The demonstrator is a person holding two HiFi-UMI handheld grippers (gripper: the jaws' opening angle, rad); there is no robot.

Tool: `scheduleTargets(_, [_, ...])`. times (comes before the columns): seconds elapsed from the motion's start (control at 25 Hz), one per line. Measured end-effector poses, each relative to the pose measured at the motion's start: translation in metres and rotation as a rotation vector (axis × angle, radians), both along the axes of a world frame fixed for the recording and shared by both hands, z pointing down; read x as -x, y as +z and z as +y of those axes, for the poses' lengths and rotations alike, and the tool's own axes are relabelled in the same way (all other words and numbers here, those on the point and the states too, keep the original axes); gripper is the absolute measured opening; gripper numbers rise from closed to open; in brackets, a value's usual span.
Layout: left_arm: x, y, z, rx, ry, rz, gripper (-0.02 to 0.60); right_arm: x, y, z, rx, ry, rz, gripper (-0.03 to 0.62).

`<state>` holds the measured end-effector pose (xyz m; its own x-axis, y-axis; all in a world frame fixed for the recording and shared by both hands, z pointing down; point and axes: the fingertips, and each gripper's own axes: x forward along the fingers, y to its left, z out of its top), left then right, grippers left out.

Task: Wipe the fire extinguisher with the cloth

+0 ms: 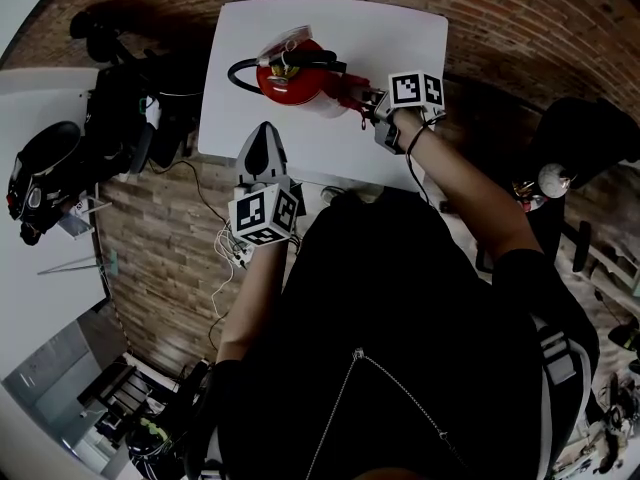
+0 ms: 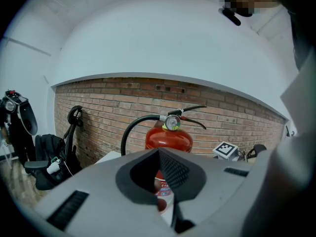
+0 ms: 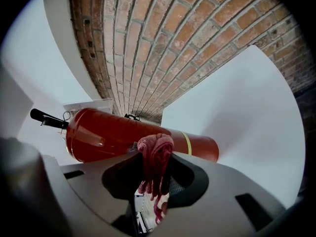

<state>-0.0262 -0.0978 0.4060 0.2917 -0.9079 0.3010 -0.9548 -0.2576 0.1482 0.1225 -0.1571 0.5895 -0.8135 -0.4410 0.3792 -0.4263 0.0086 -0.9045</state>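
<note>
A red fire extinguisher (image 1: 298, 80) with a black hose and a pressure gauge stands on the white table (image 1: 400, 38). My right gripper (image 1: 364, 102) is at its right side, shut on a red knitted cloth (image 3: 154, 147). The cloth bunches out past the jaw tips against the red cylinder (image 3: 108, 137). My left gripper (image 1: 262, 154) hovers at the table's near edge, a short way from the extinguisher (image 2: 169, 137) and pointing at it. Its jaws are shut with nothing between them.
Black bags and gear (image 1: 125, 118) crowd the floor left of the table. A second white surface (image 1: 45, 288) at far left carries a dark helmet-like object (image 1: 40, 178). Cables (image 1: 225, 243) trail on the brick-pattern floor. A black chair (image 1: 590, 133) stands at right.
</note>
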Motion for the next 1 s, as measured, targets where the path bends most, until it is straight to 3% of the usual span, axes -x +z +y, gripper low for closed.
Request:
scheduleTargets(0.6, [0.006, -0.014, 0.002, -0.035, 0.003, 0.026, 0.008, 0.001, -0.053, 0.006, -0.047, 0.032, -0.018, 0.121])
scheduleTargets(1.0, [0.001, -0.024, 0.002, -0.073, 0.048, 0.07, 0.008, 0.001, -0.106, 0.012, -0.086, 0.072, -0.11, 0.12])
